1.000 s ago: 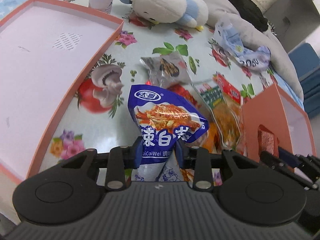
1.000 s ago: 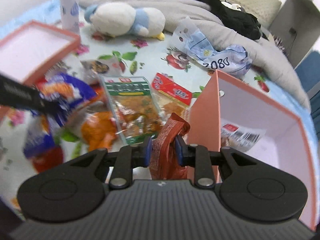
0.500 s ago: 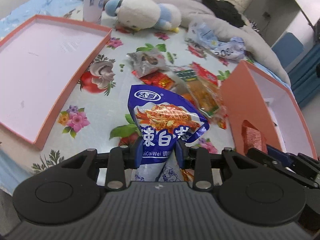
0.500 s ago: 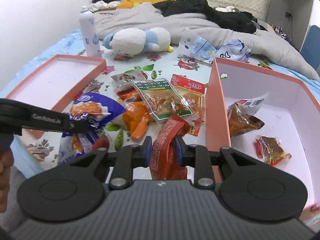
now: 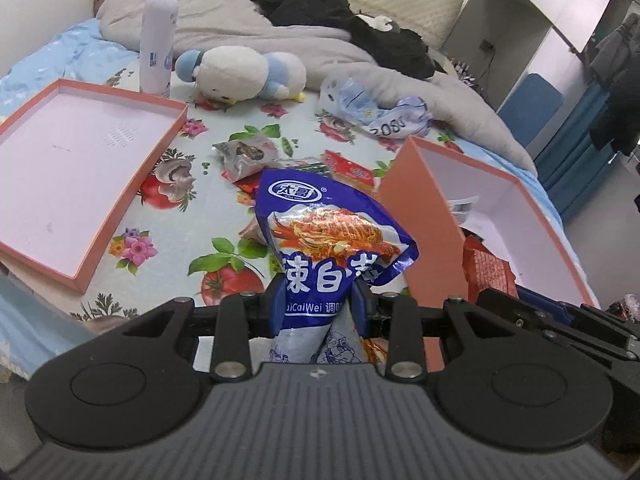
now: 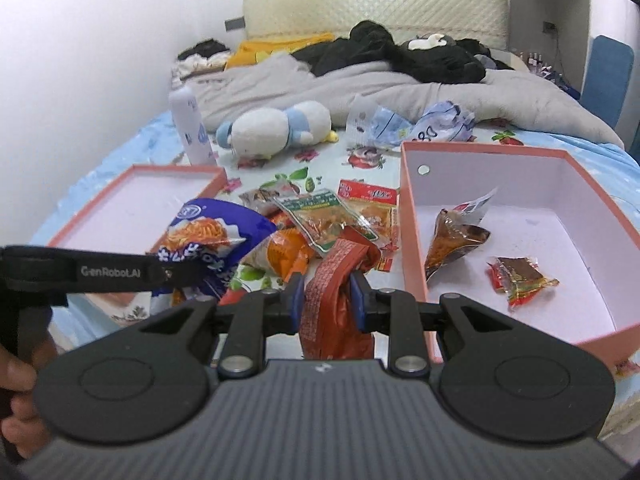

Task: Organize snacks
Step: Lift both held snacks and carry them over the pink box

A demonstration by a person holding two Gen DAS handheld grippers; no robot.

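From the left wrist view, the left gripper (image 5: pixel 318 300) points downward over the bed, its blue pads pinched on the lower part of a blue kimchi snack pouch (image 5: pixel 330 236), which stands up from the jaws above the flowered sheet (image 5: pixel 224 216). To the left lies a shallow pink box lid (image 5: pixel 60 164), open side up, with nothing in it. To the right stands the deeper pink box (image 5: pixel 424 216); only a corner of a white label shows inside it from here. Between the two, loose snack packets (image 5: pixel 248 154) lie on the sheet. The right gripper's black frame (image 5: pixel 560 320) shows at the lower right beside the box, with the red packet in front of it.

From the right wrist view, the right gripper (image 6: pixel 326 294) also tilts downward, jaws narrowly closed on a crumpled red snack packet (image 6: pixel 336 280) that rises between the pads. The pink box (image 6: pixel 412 208) sits just to its right and holds a brown triangular snack pack (image 6: pixel 452 244) and a small red-and-brown packet (image 6: pixel 518 278), lying apart on the box floor. The left gripper (image 6: pixel 120 272) reaches in from the left with the blue pouch (image 6: pixel 208 236); fingers of the person's hand (image 6: pixel 16 392) show at the bottom left edge. The lid (image 6: pixel 152 208) lies beyond it, and a pile of snack packets (image 6: pixel 320 220) lies between lid and box.
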